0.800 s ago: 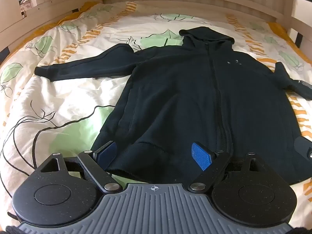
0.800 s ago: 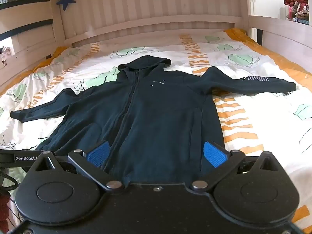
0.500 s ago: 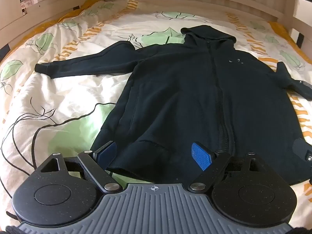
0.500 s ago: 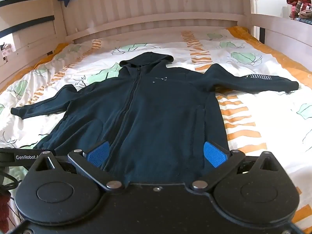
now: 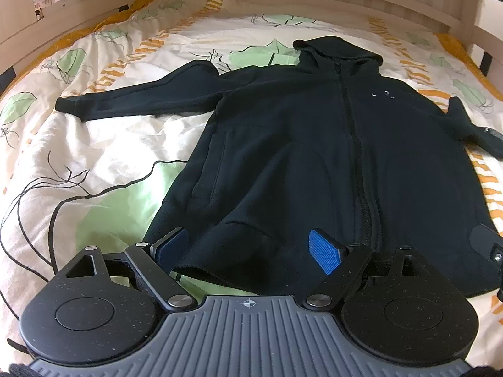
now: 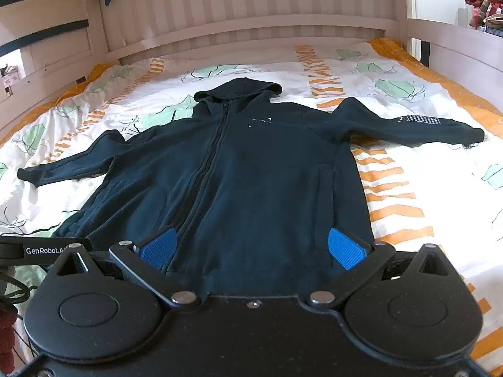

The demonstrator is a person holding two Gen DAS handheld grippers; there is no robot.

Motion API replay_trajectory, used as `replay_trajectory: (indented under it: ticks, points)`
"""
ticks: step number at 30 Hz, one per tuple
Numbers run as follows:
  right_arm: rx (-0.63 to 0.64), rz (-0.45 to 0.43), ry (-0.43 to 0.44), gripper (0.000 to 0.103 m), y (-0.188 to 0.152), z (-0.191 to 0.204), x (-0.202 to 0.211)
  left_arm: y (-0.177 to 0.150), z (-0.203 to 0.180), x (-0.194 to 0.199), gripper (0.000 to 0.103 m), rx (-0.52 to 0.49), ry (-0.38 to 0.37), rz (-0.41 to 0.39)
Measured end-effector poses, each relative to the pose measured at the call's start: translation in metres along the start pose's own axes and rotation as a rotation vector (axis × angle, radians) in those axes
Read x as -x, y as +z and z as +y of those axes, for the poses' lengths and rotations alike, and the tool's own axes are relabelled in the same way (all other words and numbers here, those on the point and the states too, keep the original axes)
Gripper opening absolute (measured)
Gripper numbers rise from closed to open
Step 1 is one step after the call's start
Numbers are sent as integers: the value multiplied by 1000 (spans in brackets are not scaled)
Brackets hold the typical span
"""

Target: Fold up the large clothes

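Leaf-print bedspread [image 6: 418, 188], dark hoodie [image 6: 251, 172] flat, sleeves out, nothing folded yet. Left gripper [image 5: 248, 251] and right gripper [image 6: 251, 248] at hoodie hem, spread wide, empty.

Wooden-railed bed [image 6: 245, 31], covered by a quilt [image 6: 408, 188] printed with green leaves and orange stripes. Directly on the quilt, a dark zip hoodie [image 6: 251, 172], front up, spread flat. Hood at the headboard end, hem at the near end. One sleeve out to each side of the zip. Pale lettering along the right-hand sleeve.
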State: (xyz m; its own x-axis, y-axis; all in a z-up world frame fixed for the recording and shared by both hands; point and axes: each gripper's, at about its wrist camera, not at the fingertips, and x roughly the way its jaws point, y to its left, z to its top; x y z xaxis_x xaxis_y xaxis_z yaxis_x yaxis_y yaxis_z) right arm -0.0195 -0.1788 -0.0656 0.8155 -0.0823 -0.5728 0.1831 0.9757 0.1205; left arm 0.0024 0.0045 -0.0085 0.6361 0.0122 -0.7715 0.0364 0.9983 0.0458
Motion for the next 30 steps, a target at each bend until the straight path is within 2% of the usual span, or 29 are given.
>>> replay_trajectory:
  ticks: [30]
  points:
    - [-7, 45, 3, 102, -2, 2, -12, 1, 1, -7, 84, 19, -8, 23]
